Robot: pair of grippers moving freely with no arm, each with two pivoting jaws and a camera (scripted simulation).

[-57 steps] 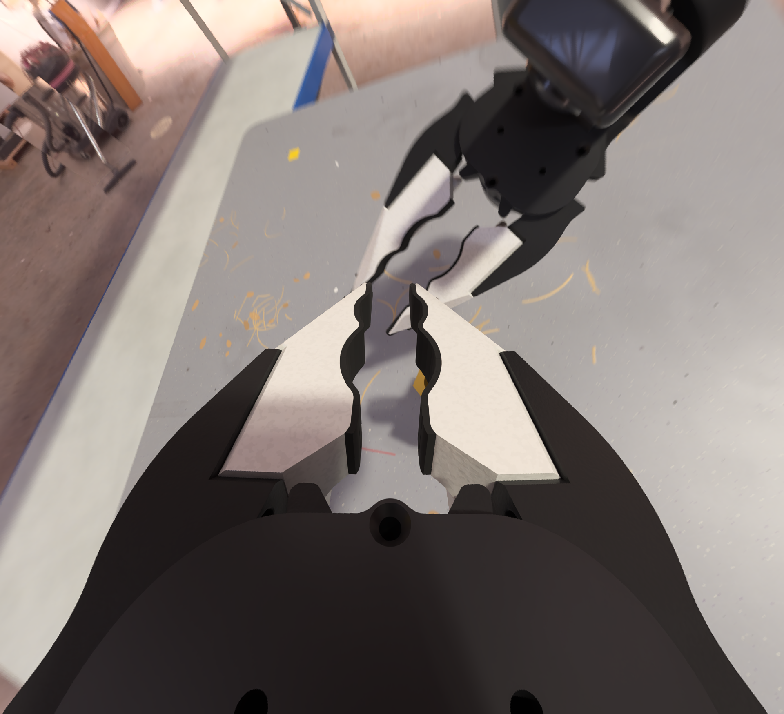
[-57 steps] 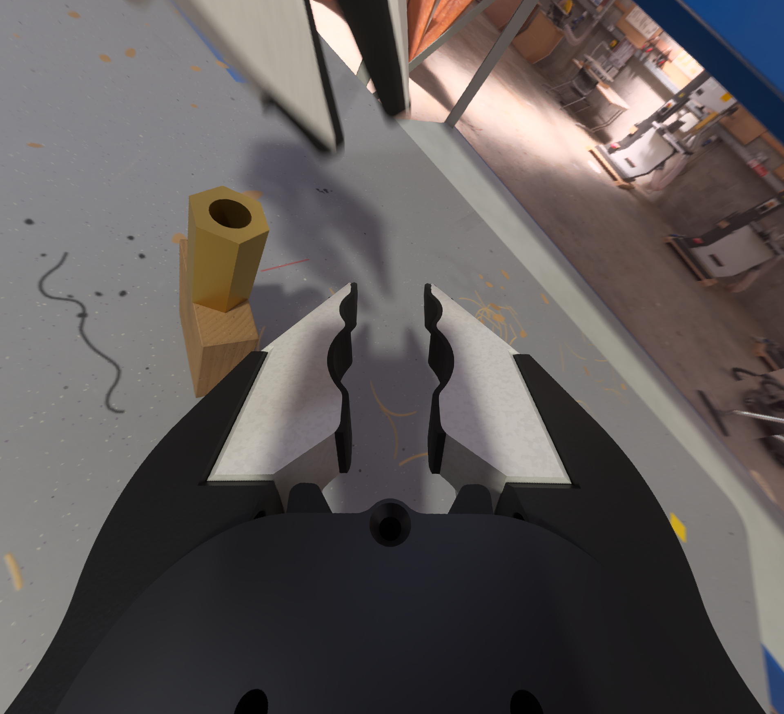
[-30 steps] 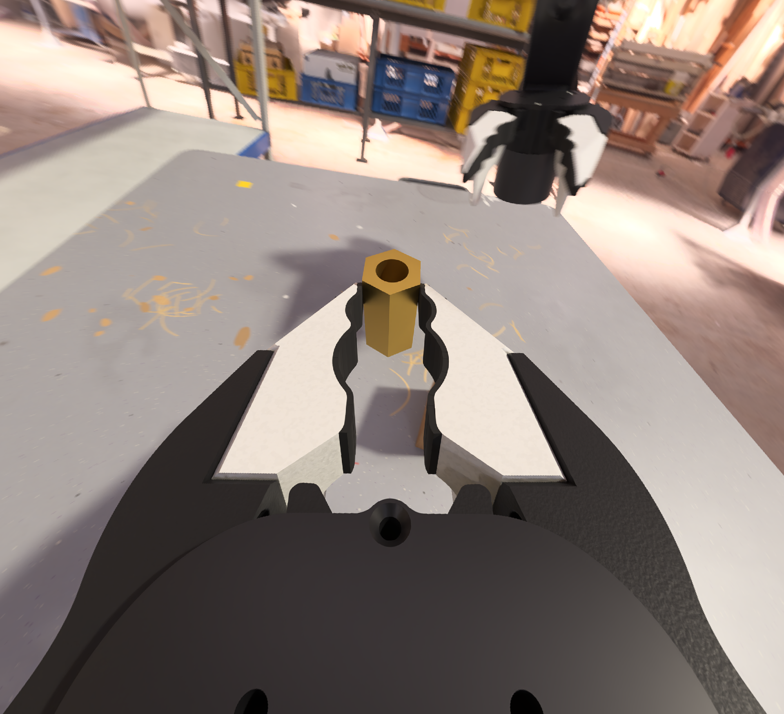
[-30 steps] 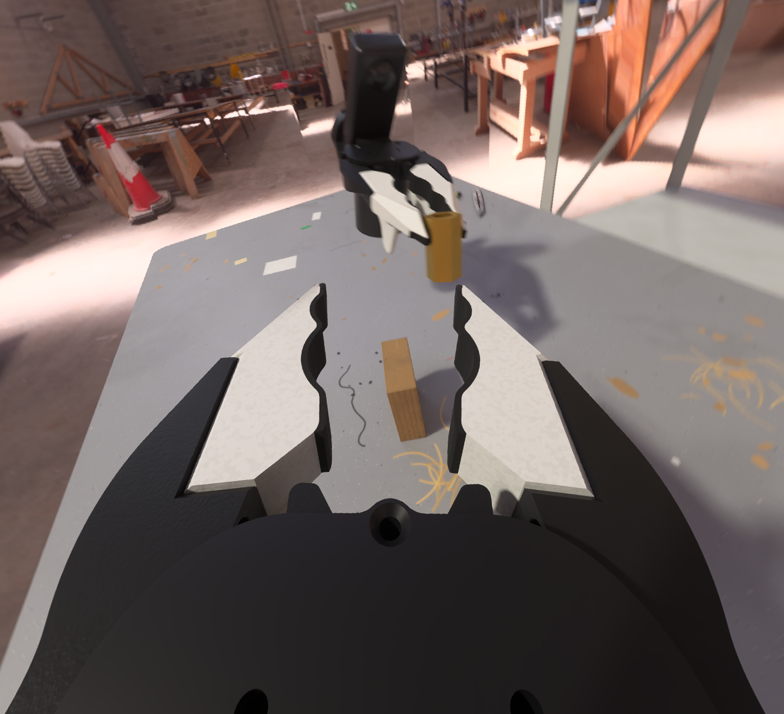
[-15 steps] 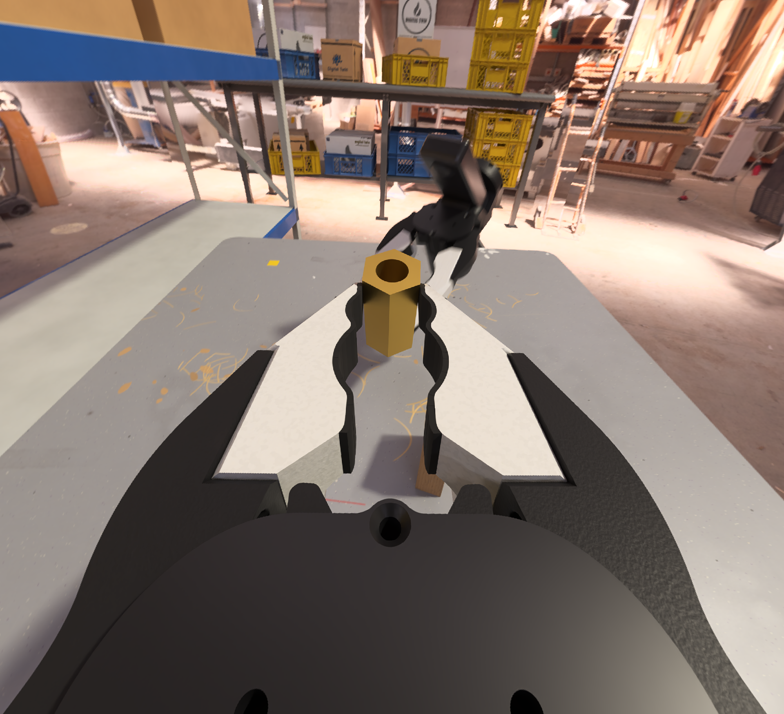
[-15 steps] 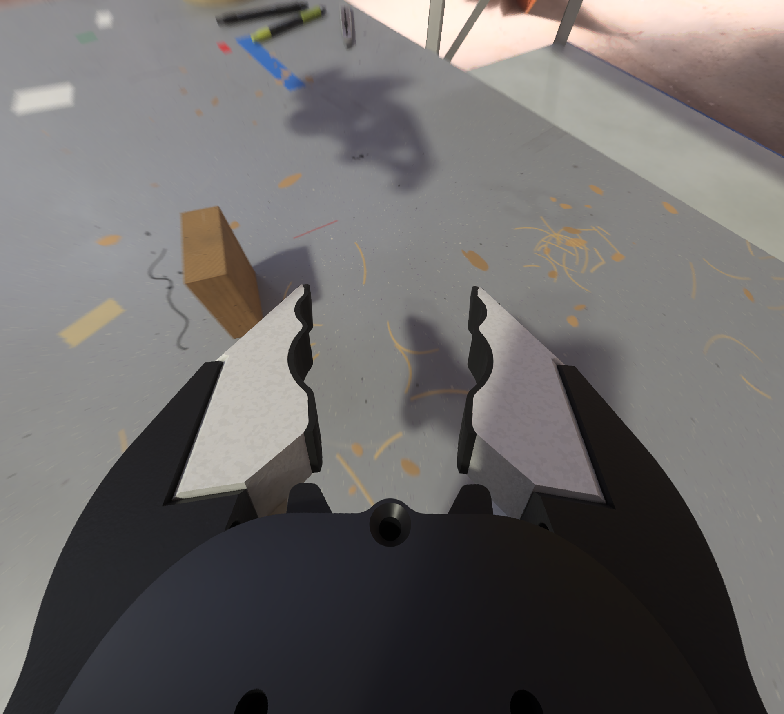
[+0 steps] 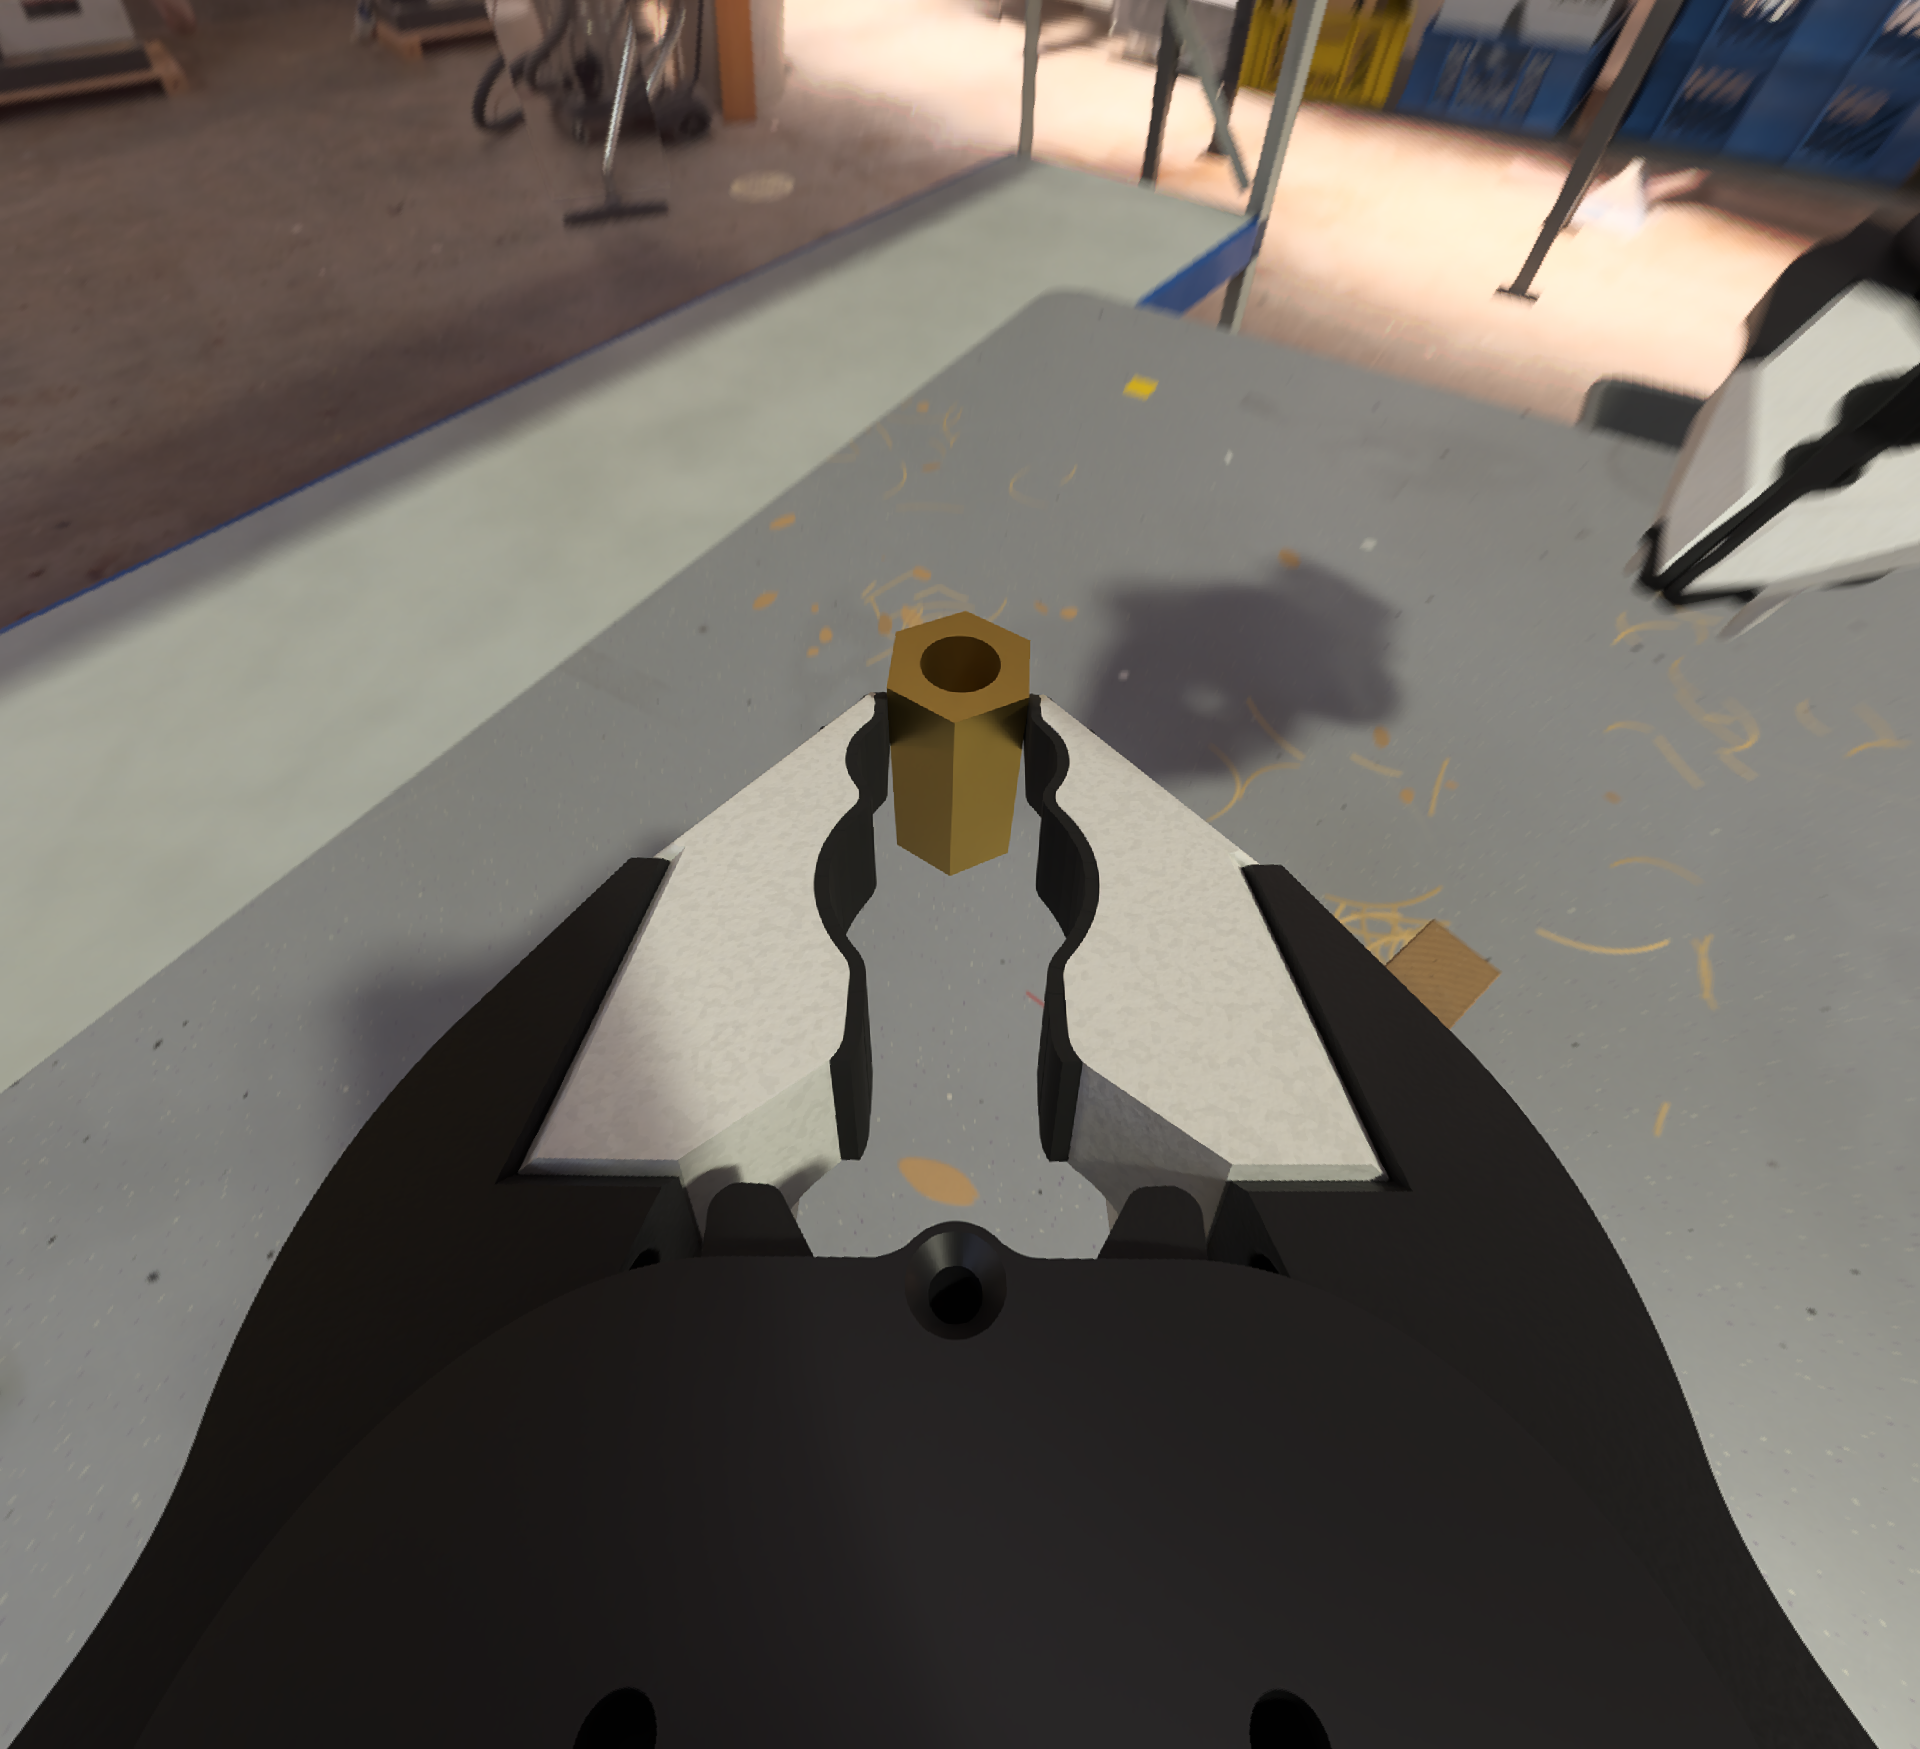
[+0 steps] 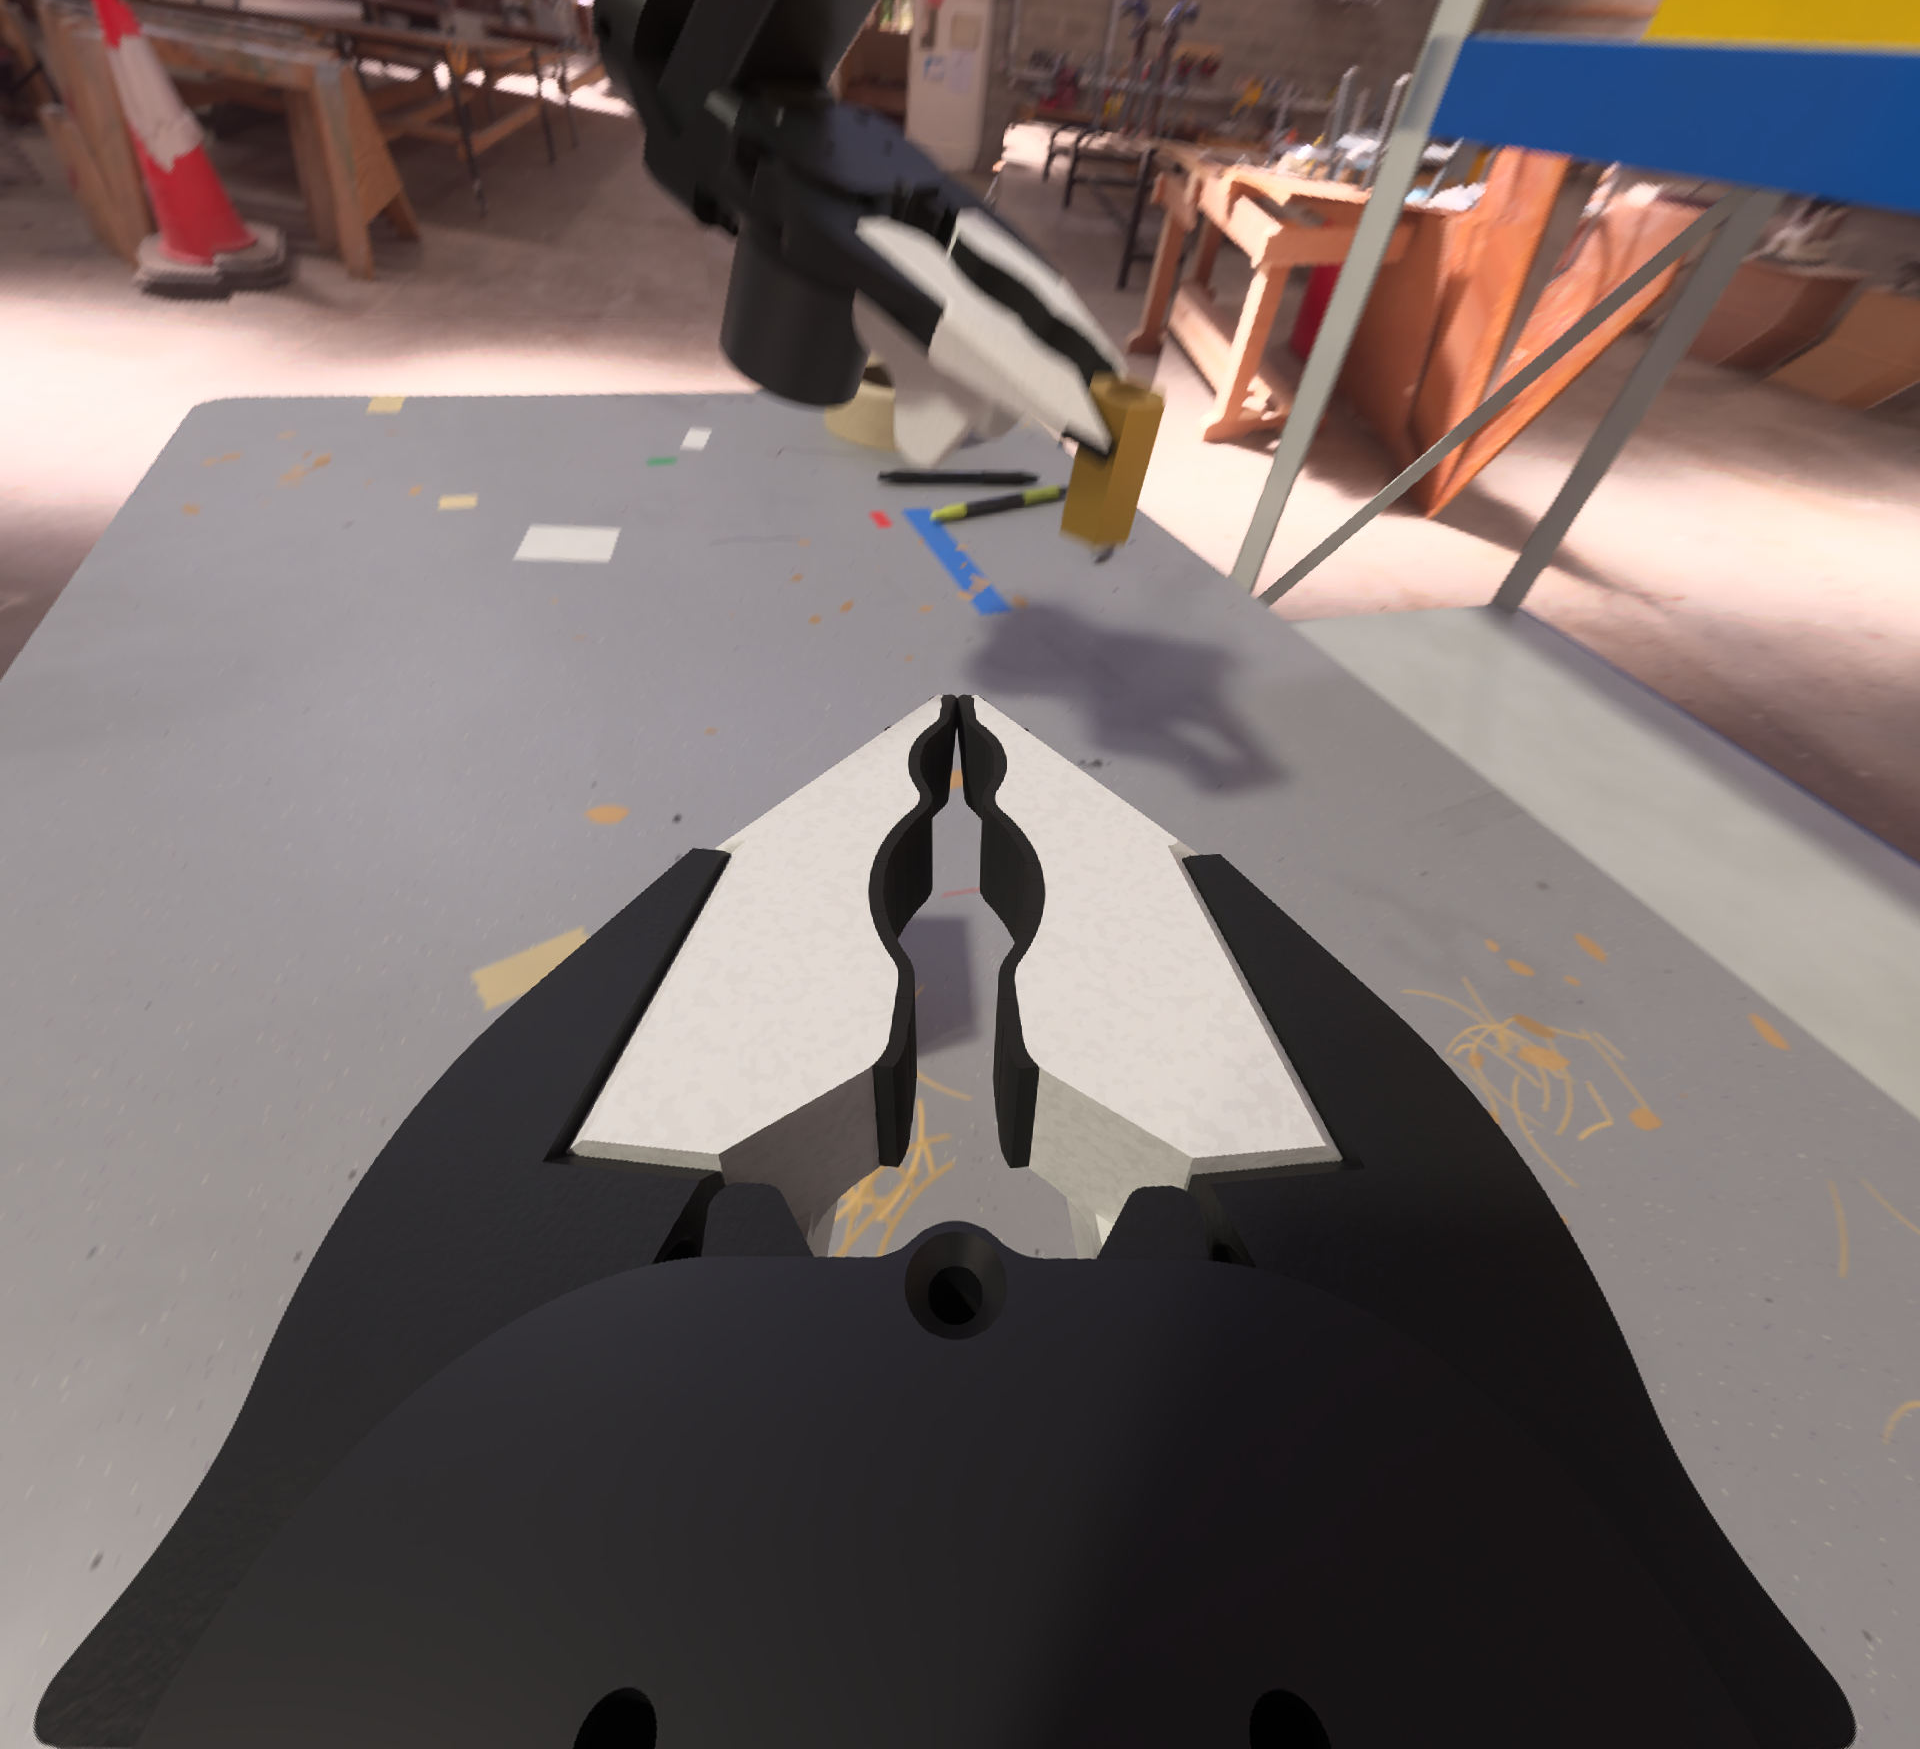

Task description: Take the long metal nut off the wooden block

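Workshop: benches, crates and shelving posts stand blurred beyond the grey table [image 7: 436,764], which is strewn with orange shavings.
Traffic cone [image 8: 171,141]: red and white, on the floor at 10 o'clock in the right wrist view.
Left tool [image 7: 957,712]: clenched on the long brass hex nut [image 7: 956,764] near its top; the nut stands upright between the tips, bore facing up, its lower end clear of the table.
Same pair from the right wrist view: left tool [image 8: 1081,411] hangs at 12 o'clock above the table's far end, the nut [image 8: 1114,473] hanging from its tips in the air.
Wooden block [image 7: 1439,972]: only a corner shows at 3 o'clock in the left wrist view, just beside the left tool's right finger, on the table; nothing rests on the part in view.
Pens [image 8: 977,494]: one black, one yellow-green, lying near the roll of tape [image 8: 868,416] at the table's far end.
Right tool [image 8: 956,707]: tips nearly touching with nothing between them, over bare table; it also shows blurred at 2 o'clock in the left wrist view [image 7: 1704,582].
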